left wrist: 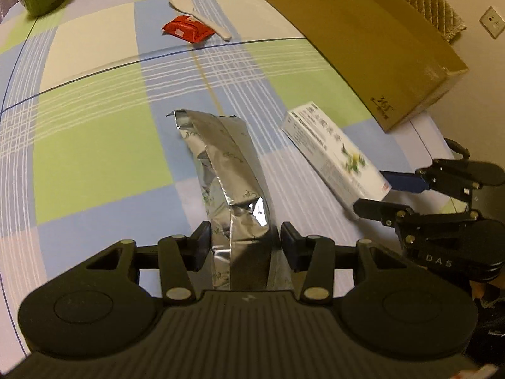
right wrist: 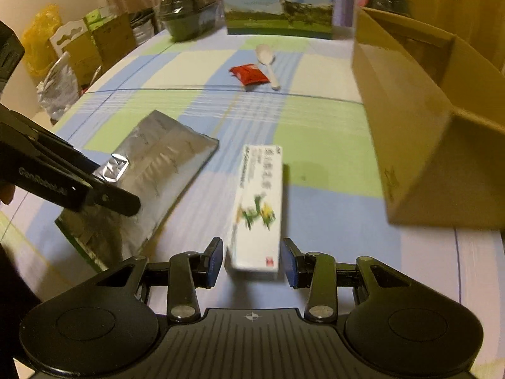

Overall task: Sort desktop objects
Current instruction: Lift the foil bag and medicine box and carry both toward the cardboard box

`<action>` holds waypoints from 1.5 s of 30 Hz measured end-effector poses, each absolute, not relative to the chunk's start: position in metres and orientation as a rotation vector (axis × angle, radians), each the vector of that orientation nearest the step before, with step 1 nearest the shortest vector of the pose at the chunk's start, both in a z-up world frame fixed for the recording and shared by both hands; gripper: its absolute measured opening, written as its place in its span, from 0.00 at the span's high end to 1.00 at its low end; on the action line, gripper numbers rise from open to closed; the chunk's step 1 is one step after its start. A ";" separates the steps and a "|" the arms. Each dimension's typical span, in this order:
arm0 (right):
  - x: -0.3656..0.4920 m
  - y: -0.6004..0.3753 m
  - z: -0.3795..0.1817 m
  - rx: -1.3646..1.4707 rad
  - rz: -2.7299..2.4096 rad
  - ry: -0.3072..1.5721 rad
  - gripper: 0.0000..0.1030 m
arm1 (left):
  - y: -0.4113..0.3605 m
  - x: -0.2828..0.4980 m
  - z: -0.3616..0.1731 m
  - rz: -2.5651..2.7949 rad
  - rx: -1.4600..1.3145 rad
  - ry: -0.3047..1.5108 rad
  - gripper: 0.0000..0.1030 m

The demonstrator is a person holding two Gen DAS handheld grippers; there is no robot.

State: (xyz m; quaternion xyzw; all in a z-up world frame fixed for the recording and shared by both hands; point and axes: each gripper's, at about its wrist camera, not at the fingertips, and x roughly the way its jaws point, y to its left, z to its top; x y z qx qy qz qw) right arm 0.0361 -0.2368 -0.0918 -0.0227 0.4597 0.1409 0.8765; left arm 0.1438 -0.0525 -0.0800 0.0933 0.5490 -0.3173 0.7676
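A crumpled silver foil bag [left wrist: 221,158] lies lengthwise on the checked tablecloth, its near end between the pads of my left gripper [left wrist: 244,243], which is shut on it. The right wrist view shows the same bag [right wrist: 157,158] with a black left finger [right wrist: 116,197] across it. A long white carton printed with green and yellow [right wrist: 258,195] has its near end between the blue pads of my right gripper [right wrist: 252,259]. A thin gap shows on each side, so this gripper is open. The left wrist view shows the carton [left wrist: 331,151] with the right gripper [left wrist: 388,192] at its end.
A large open cardboard box [right wrist: 410,126] stands at the right, also in the left wrist view [left wrist: 363,47]. Farther off lie a red packet [right wrist: 249,74] and a white spoon [right wrist: 266,57]. A dark bowl [right wrist: 186,9] and a milk carton box [right wrist: 277,0] stand at the back.
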 end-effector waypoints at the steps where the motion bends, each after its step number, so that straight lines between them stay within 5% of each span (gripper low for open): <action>1: 0.034 -0.238 -0.092 -0.036 0.291 0.961 0.43 | -0.054 0.142 -0.080 -0.688 0.210 1.194 0.54; 4: 0.029 -0.239 -0.089 -0.019 0.289 0.945 0.35 | -0.054 0.143 -0.080 -0.678 0.215 1.204 0.39; 13: 0.046 -0.234 -0.090 -0.018 0.297 0.919 0.34 | -0.069 0.164 -0.093 -0.653 0.252 1.263 0.39; 21: 0.063 -0.228 -0.105 -0.085 0.300 0.909 0.35 | -0.087 0.164 -0.103 -0.656 0.315 1.259 0.45; 29: 0.072 -0.221 -0.116 -0.102 0.300 0.918 0.35 | -0.084 0.164 -0.099 -0.675 0.323 1.242 0.61; 41: 0.076 -0.221 -0.118 -0.083 0.289 0.929 0.44 | -0.089 0.162 -0.104 -0.708 0.397 1.263 0.53; 45: 0.078 -0.220 -0.118 -0.087 0.284 0.927 0.50 | -0.087 0.165 -0.102 -0.706 0.387 1.276 0.57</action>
